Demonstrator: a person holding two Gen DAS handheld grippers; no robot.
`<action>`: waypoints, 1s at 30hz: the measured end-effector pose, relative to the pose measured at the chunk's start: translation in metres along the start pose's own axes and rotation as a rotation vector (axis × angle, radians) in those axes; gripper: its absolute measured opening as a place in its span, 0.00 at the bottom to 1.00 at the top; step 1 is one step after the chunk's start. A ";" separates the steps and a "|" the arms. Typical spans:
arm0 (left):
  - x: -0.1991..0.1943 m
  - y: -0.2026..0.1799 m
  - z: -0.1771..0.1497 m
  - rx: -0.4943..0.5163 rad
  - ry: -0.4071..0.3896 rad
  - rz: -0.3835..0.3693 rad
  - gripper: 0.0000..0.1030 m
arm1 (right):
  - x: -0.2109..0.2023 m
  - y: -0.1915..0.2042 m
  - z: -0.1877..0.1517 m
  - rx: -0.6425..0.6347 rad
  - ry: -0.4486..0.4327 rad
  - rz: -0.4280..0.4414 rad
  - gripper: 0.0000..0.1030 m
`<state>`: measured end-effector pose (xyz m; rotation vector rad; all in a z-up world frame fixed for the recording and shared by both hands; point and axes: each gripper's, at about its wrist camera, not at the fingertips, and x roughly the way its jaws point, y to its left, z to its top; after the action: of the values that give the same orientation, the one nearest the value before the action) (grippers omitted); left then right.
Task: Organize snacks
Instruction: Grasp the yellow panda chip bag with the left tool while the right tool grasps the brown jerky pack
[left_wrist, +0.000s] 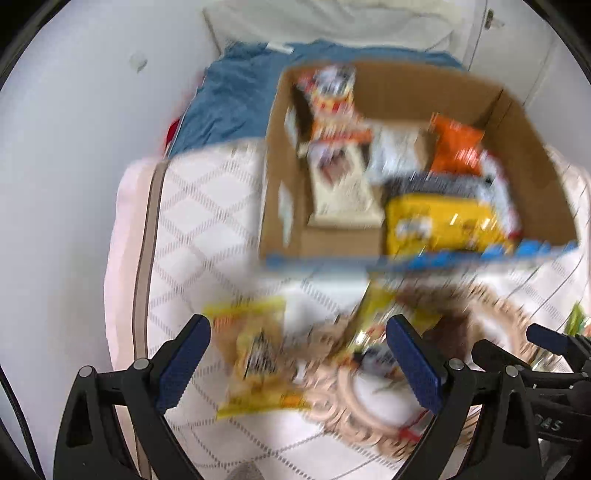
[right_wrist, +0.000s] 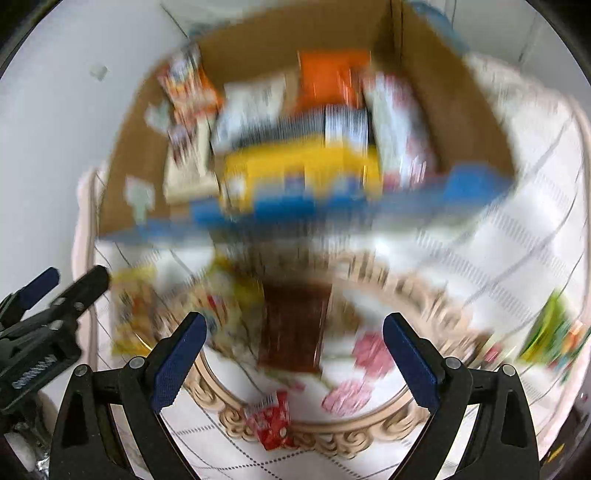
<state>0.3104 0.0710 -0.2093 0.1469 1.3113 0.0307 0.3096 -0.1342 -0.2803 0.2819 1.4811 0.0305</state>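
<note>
A cardboard box (left_wrist: 524, 147) sits ahead of both grippers on a white quilted cover (left_wrist: 207, 206), its near edge lined with blue tape (left_wrist: 424, 258). Inside it lie several snack packs: a large yellow bag (left_wrist: 443, 221) at the near side, an orange bag (left_wrist: 456, 146) behind it, a beige carton (left_wrist: 343, 192) to the left, and a red-and-white pack (left_wrist: 332, 92) standing against the far left corner. Motion blur hides finer detail.

The left gripper (left_wrist: 299, 365) has its jaws spread wide and holds nothing; a yellow snack packet (left_wrist: 258, 358) lies on the cover just below and between its blue pads (left_wrist: 184, 358). The right gripper (right_wrist: 295, 362) is also spread wide and empty. Directly ahead of it, between its pads, a dark brown packet (right_wrist: 295, 325) lies on a round tray with an ornate beige rim (right_wrist: 332, 439). A small red packet (right_wrist: 269, 417) rests on that rim close below the gripper, and a green packet (right_wrist: 550, 332) lies on the cover off to its right.

No brand or label can be read through the blur.
</note>
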 end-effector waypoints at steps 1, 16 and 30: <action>0.007 0.003 -0.007 -0.007 0.018 0.012 0.95 | 0.009 -0.001 -0.005 0.008 0.010 -0.008 0.96; 0.034 -0.001 -0.016 0.042 0.074 -0.013 0.94 | 0.065 -0.002 -0.021 -0.013 0.025 -0.148 0.56; 0.111 -0.085 0.013 0.236 0.361 -0.197 0.94 | 0.043 -0.098 -0.021 0.124 0.123 -0.097 0.61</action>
<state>0.3459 -0.0023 -0.3233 0.2194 1.6835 -0.2779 0.2778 -0.2170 -0.3438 0.3126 1.6199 -0.1238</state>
